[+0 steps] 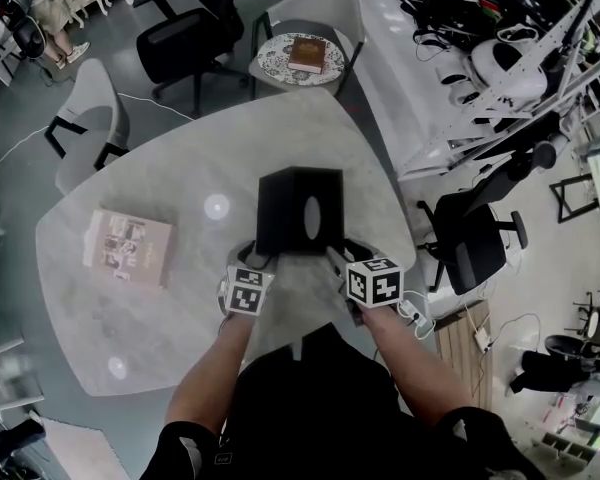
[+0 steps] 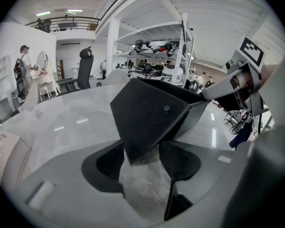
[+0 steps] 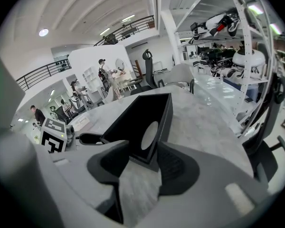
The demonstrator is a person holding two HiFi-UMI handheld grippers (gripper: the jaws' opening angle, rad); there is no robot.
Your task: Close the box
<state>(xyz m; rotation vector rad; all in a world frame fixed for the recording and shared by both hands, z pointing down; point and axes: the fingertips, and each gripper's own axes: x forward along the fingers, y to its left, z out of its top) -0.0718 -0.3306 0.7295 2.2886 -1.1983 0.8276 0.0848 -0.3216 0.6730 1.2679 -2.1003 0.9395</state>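
Within the released left tongs (image 2: 141, 156) and right tongs (image 3: 143, 159) sit near corners of the black box (image 1: 298, 208).

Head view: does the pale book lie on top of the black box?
No, the pale book lies flat on the table, left of the black box.

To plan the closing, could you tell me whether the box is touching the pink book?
Apart. The head view shows bare table between the box and the pink book lying to its left.
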